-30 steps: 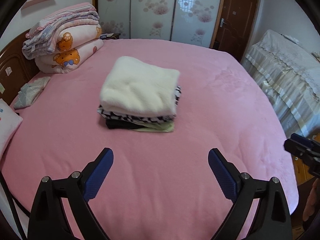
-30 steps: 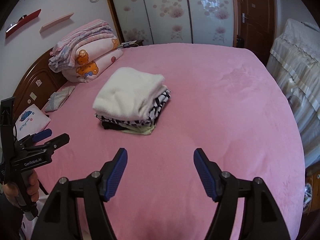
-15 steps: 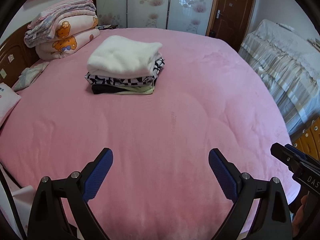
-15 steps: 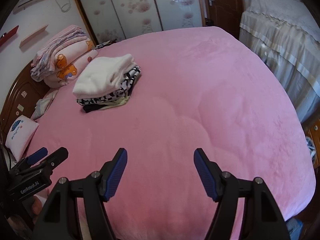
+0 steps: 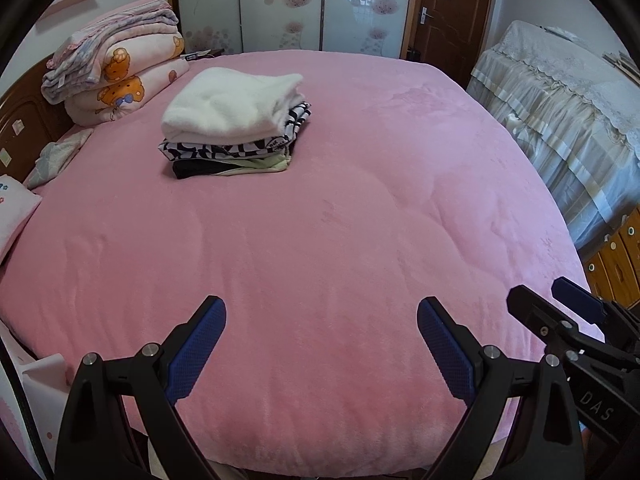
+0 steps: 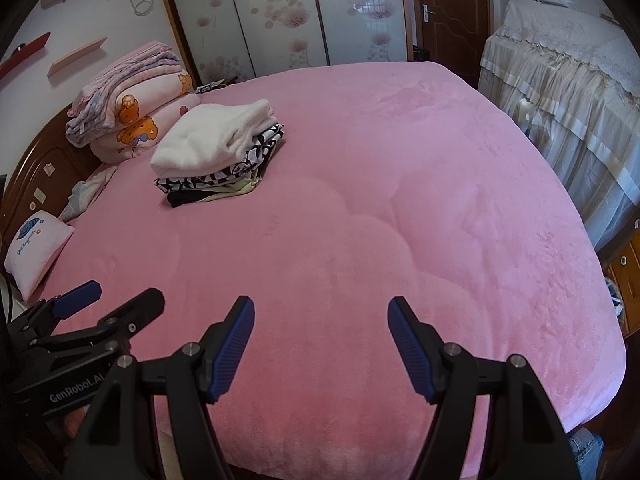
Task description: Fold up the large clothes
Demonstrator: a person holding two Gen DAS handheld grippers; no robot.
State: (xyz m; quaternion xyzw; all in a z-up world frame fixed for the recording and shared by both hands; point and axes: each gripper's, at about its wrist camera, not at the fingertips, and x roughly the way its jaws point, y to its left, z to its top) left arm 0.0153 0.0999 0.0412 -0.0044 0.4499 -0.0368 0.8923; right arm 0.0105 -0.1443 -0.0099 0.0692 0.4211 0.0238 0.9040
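Note:
A stack of folded clothes point(image 5: 234, 128) point(image 6: 218, 150) lies on the far left part of the pink bed point(image 5: 320, 240) point(image 6: 360, 240), with a white fleece piece on top, a black-and-white patterned one under it, and pale green and black ones at the bottom. My left gripper point(image 5: 322, 324) hangs open over the bed's near edge, nothing between its blue pads. My right gripper point(image 6: 320, 324) is likewise open and empty, over the near edge. Each gripper shows at the side of the other's view: the right one point(image 5: 560, 308), the left one point(image 6: 116, 300).
Folded quilts point(image 5: 116, 76) with bear prints are piled at the headboard point(image 6: 36, 168). A small pillow point(image 6: 34, 252) lies at the bed's left edge. A covered piece of furniture point(image 5: 560, 112) stands to the right, a wooden drawer unit point(image 5: 616, 256) beside it. Sliding wardrobe doors and a brown door point(image 5: 448, 12) stand behind.
Both grippers have drawn back from the stack toward the bed's near edge and sunk lower. The stack now looks smaller and farther away. Both jaws stay open.

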